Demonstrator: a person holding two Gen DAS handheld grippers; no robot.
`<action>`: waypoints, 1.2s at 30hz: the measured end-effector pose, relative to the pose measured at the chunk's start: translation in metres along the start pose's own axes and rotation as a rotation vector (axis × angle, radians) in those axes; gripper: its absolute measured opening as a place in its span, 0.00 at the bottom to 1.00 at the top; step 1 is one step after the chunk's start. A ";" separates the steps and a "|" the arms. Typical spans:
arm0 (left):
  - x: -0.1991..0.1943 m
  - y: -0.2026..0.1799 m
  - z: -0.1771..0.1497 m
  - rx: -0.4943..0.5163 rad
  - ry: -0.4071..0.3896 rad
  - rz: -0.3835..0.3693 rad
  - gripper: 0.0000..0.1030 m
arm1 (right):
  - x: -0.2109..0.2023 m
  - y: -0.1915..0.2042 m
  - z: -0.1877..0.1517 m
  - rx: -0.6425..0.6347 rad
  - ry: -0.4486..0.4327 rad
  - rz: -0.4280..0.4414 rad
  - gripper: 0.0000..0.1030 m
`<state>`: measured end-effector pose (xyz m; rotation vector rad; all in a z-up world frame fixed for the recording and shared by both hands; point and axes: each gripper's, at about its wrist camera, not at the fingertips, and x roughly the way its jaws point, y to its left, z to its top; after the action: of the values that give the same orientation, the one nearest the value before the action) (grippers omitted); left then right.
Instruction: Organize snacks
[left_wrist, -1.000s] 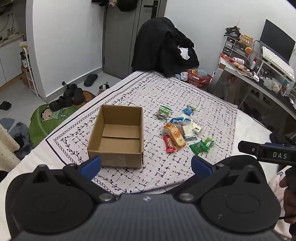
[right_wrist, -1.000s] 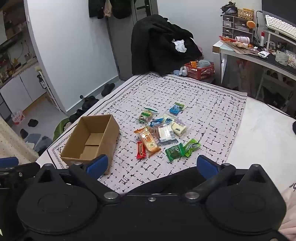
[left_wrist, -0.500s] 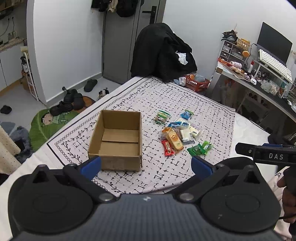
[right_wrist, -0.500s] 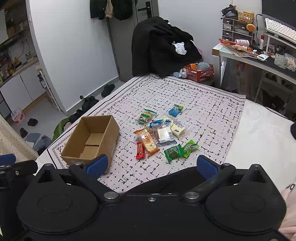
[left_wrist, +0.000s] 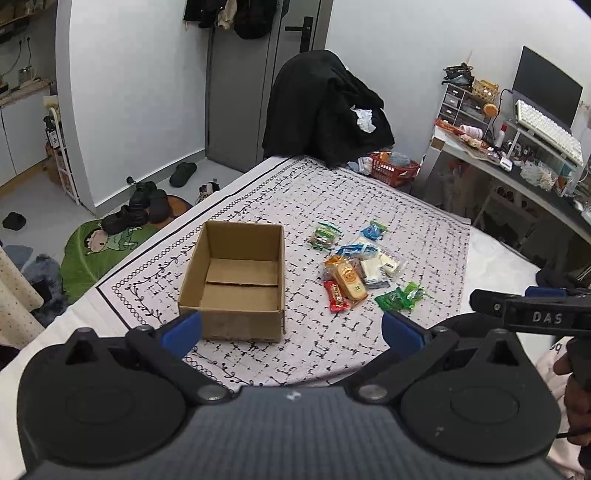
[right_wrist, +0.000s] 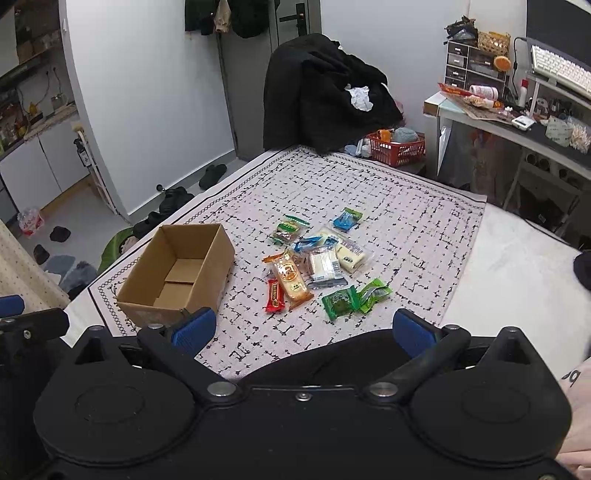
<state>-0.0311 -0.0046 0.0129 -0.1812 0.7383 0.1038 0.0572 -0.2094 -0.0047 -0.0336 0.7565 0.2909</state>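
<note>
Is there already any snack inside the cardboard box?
No, the cardboard box shows only its bare bottom flaps, and the snacks all lie on the cloth beside it.

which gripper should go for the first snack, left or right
Probably the right. The right gripper looks straight over the snack pile, green packets nearest. The left gripper faces the empty cardboard box. Both jaws stand open and empty.

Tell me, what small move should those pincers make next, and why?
Probably lower the right gripper toward the near green packets. Both it and the left gripper are open and hold nothing, the cardboard box is empty, and every snack lies loose on the patterned cloth beside it.
</note>
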 end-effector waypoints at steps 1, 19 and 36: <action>-0.001 0.000 0.000 -0.004 -0.001 -0.004 1.00 | 0.000 0.000 0.000 0.000 0.000 0.002 1.00; 0.000 0.001 -0.006 -0.014 0.010 0.007 1.00 | 0.000 0.001 -0.005 0.003 0.005 0.012 1.00; 0.001 0.002 -0.006 -0.022 0.010 0.007 1.00 | 0.002 0.002 -0.004 0.007 0.007 0.021 1.00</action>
<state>-0.0349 -0.0037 0.0075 -0.2003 0.7478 0.1174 0.0555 -0.2073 -0.0087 -0.0200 0.7648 0.3085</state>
